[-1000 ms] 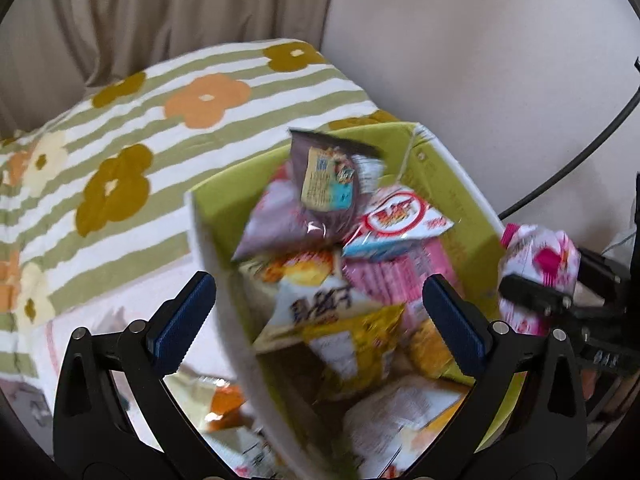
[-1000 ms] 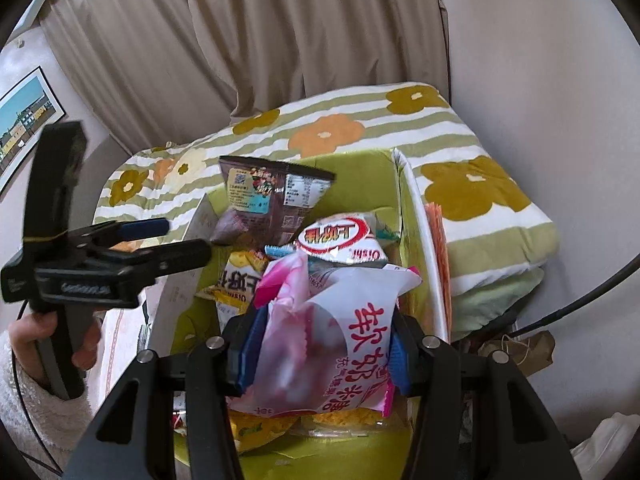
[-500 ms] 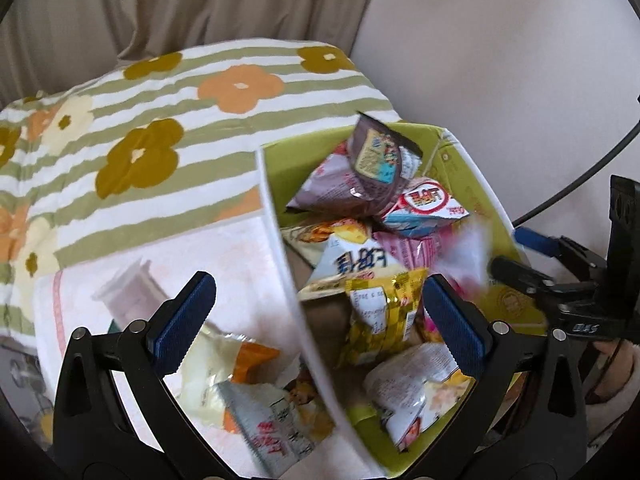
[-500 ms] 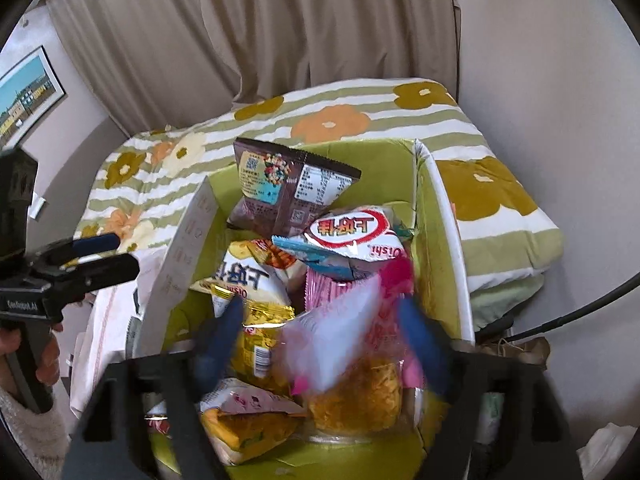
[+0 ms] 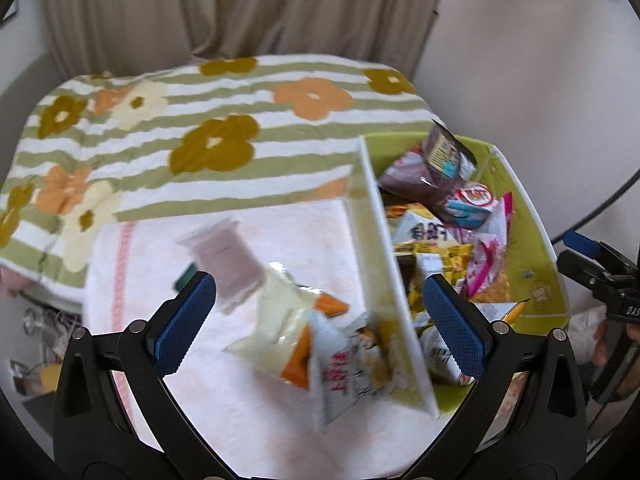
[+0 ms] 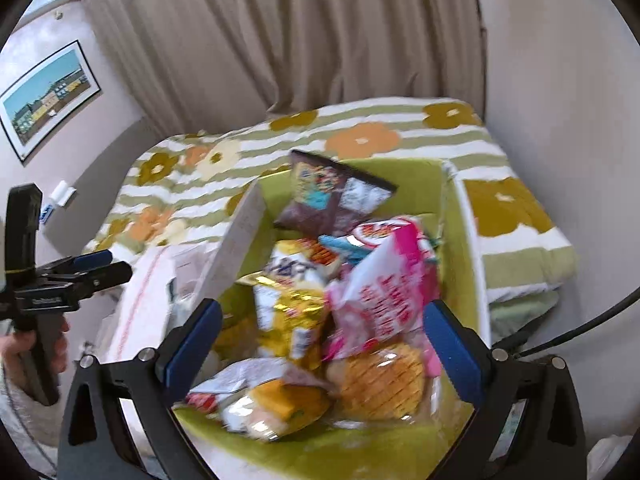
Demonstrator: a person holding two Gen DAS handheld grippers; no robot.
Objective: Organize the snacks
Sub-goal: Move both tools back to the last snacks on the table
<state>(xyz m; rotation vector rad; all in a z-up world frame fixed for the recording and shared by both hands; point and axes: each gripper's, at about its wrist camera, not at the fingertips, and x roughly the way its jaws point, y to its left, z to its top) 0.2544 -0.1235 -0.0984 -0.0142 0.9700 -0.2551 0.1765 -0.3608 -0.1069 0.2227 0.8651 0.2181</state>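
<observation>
A green box (image 6: 464, 240) holds several snack packets; it also shows in the left wrist view (image 5: 532, 232). A pink and white packet (image 6: 384, 296) lies loose on top of the pile, beside a gold packet (image 6: 288, 312) and a brown packet (image 6: 332, 200). My right gripper (image 6: 320, 340) is open and empty above the box's near end. My left gripper (image 5: 320, 312) is open and empty above a white towel (image 5: 240, 420), where a pale yellow packet (image 5: 280, 320), a white packet with red print (image 5: 340, 368) and a mauve packet (image 5: 228, 256) lie outside the box.
The box and towel rest on a bed with a green-striped flowered cover (image 5: 200, 136). Beige curtains (image 6: 280, 40) hang behind, a wall stands at the right (image 6: 560, 60). A black cable (image 5: 600, 208) runs at the right.
My right gripper opened and let the pink and white packet drop into the box. My left gripper swung left, from over the box to over the towel and its packets.
</observation>
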